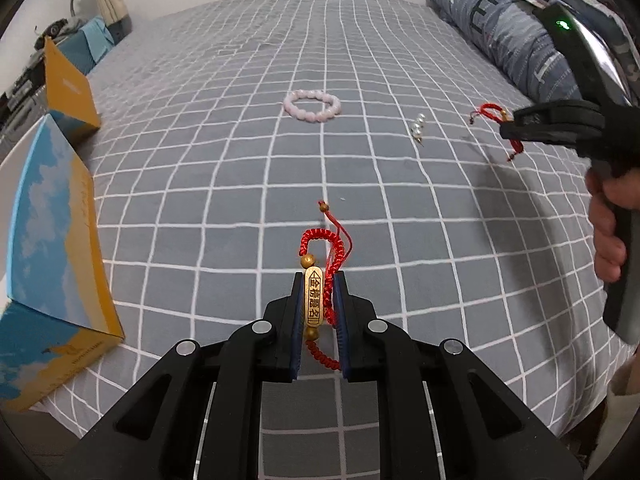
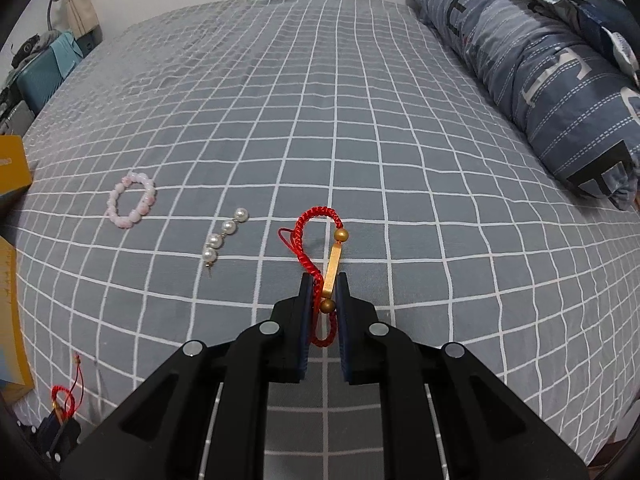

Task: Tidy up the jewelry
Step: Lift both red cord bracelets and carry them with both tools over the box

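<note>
1. Far left: open blue-and-yellow box (image 1: 60,240) on the bed's edge, lid raised behind; likely the place for the jewelry, judging by the task.
2. Left gripper (image 1: 320,304): jaws pressed together, pinching a red cord bracelet with engraved gold bar (image 1: 313,300); bar flat between the pads, braid looping above and below, loose beaded tail dangling.
3. Farther back on the checked bedspread (image 1: 240,160): pink bead bracelet (image 1: 312,105), lying flat, well apart from both grippers. Probably light, rounded and slippery; best pinched across one side of the ring.
4. Right of it: pearl pin (image 1: 418,126), four pearls in a row with a thin metal post. Probably delicate; best taken across the pearls, not the post.
5. Right gripper (image 2: 323,304): jaws closed on a second red cord bracelet (image 2: 316,236), gold bar edge-on and a gold bead between the pads, braid hanging free.
6. Both cord bracelets: soft, limp, nearly weightless; rigid bar the surest hold, tails prone to snagging.
</note>
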Demonstrator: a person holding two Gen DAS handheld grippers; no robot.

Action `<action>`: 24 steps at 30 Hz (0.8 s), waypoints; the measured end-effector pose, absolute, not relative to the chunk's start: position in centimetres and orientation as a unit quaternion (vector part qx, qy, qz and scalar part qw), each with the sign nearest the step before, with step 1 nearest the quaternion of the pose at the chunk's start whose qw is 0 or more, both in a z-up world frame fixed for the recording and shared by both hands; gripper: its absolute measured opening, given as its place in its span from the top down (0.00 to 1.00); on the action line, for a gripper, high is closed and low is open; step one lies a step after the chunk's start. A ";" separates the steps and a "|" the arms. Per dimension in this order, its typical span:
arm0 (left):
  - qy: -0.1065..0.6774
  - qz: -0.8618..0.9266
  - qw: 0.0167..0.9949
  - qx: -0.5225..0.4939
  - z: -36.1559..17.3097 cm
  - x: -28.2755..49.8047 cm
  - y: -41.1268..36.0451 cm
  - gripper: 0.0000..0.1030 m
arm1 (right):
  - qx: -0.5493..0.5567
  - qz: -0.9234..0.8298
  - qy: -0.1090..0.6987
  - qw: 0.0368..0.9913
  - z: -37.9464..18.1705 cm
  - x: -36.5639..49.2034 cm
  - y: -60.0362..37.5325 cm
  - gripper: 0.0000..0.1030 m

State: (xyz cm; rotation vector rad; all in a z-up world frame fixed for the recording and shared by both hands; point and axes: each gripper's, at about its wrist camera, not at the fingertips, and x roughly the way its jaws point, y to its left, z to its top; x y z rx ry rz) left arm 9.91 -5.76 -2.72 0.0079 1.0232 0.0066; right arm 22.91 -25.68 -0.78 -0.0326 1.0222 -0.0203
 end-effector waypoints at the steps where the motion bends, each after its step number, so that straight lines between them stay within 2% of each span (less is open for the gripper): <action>1: 0.487 0.005 0.874 0.004 -2.5 10.0 -5.6 0.87 | -0.013 -0.009 0.488 0.873 -0.6 22.8 -25.7 0.90; 24: 0.429 0.086 0.899 -0.027 6.1 11.5 1.6 0.87 | -0.031 0.032 0.417 0.908 7.0 17.7 -19.9 0.90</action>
